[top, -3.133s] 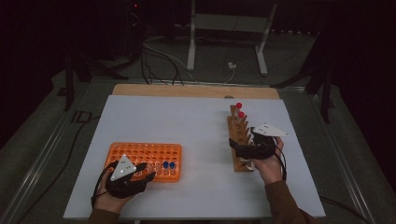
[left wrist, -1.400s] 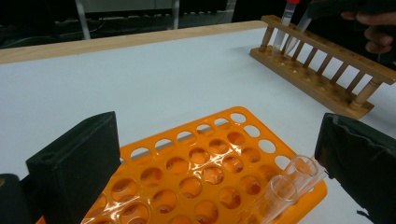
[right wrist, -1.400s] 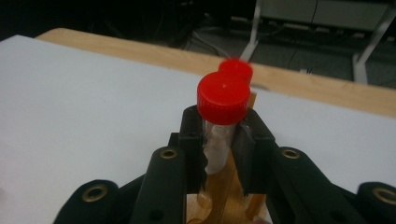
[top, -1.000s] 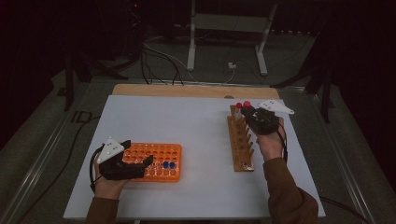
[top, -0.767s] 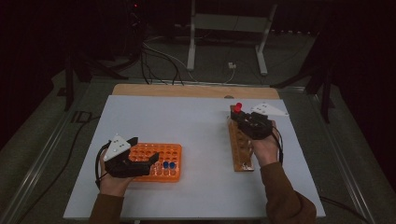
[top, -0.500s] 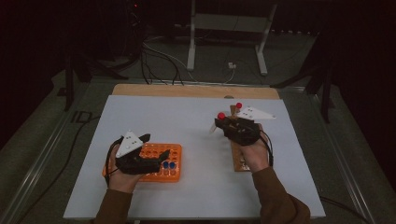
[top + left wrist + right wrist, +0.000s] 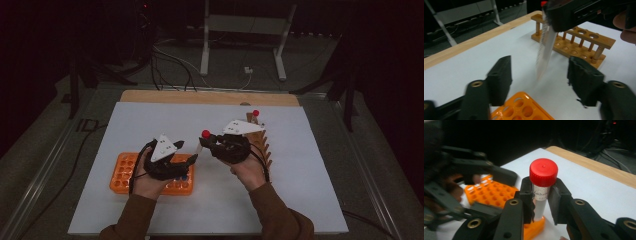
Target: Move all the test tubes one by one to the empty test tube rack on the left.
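My right gripper (image 7: 204, 143) is shut on a clear tube with a red cap (image 7: 205, 133) and holds it upright above the white table top, left of the wooden rack (image 7: 261, 145). In the right gripper view the pads clamp the tube (image 7: 541, 195) just under its cap. My left gripper (image 7: 186, 151) hovers over the right end of the orange rack (image 7: 125, 172). Its jaws have just been closing. In the left gripper view the blurred tube (image 7: 546, 47) hangs between the two fingers (image 7: 499, 77) without touching either. A second red-capped tube (image 7: 255, 113) stands at the wooden rack's far end.
The white sheet (image 7: 150, 120) covers the table, with a bare wooden strip (image 7: 200, 97) at the back. Blue-capped tubes (image 7: 184, 177) stand in the orange rack's right end. Beyond the table, cables and a metal stand (image 7: 205, 55) lie on the dark floor.
The right gripper lifted the red-capped tube from the wooden rack's far end and carried it left toward the middle. The left gripper moved right across the orange rack and its jaws narrowed.
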Demonstrator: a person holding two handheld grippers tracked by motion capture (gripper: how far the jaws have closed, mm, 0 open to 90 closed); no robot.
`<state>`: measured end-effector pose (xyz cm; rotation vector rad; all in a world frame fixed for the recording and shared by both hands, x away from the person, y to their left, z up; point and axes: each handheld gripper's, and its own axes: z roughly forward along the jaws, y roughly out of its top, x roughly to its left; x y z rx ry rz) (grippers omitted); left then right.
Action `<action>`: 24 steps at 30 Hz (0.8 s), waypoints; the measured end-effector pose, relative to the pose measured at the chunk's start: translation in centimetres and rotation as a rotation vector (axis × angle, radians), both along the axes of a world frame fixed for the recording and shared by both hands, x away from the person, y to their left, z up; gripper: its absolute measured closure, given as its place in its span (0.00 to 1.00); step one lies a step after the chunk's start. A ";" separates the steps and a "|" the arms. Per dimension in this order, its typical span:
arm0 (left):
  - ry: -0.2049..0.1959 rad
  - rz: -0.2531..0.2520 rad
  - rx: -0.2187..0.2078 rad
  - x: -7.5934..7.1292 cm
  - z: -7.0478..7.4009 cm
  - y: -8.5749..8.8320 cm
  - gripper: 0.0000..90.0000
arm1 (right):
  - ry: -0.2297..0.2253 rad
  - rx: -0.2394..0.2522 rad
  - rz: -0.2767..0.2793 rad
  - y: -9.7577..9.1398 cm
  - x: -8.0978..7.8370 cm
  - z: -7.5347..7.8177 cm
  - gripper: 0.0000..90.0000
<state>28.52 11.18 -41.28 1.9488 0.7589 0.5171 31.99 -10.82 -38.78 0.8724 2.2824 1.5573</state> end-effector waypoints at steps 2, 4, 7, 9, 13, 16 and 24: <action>-0.004 -0.013 0.012 0.1 0.0 -0.2 0.54 | 0.005 0.005 0.015 0.6 -0.2 0.1 0.83; -0.006 -0.021 0.023 0.2 0.0 -0.2 0.60 | 0.009 0.006 0.030 1.0 -0.3 0.1 0.83; -0.011 -0.031 0.027 0.3 0.0 -0.2 0.67 | 0.019 0.013 0.050 1.6 -0.4 0.1 0.83; -0.012 -0.033 0.020 0.3 0.1 -0.1 0.71 | 0.024 0.010 0.057 1.8 -0.4 0.0 0.83; -0.019 -0.043 0.029 0.3 0.0 0.1 0.82 | 0.027 0.009 0.069 2.0 -0.4 -0.2 0.83; -0.019 -0.023 0.022 0.5 0.1 0.4 0.83 | 0.025 0.009 0.083 1.7 -0.4 -0.1 0.66; -0.011 0.059 -0.012 0.5 -0.3 2.9 0.83 | 0.019 0.023 -0.013 -1.0 0.4 -0.3 0.29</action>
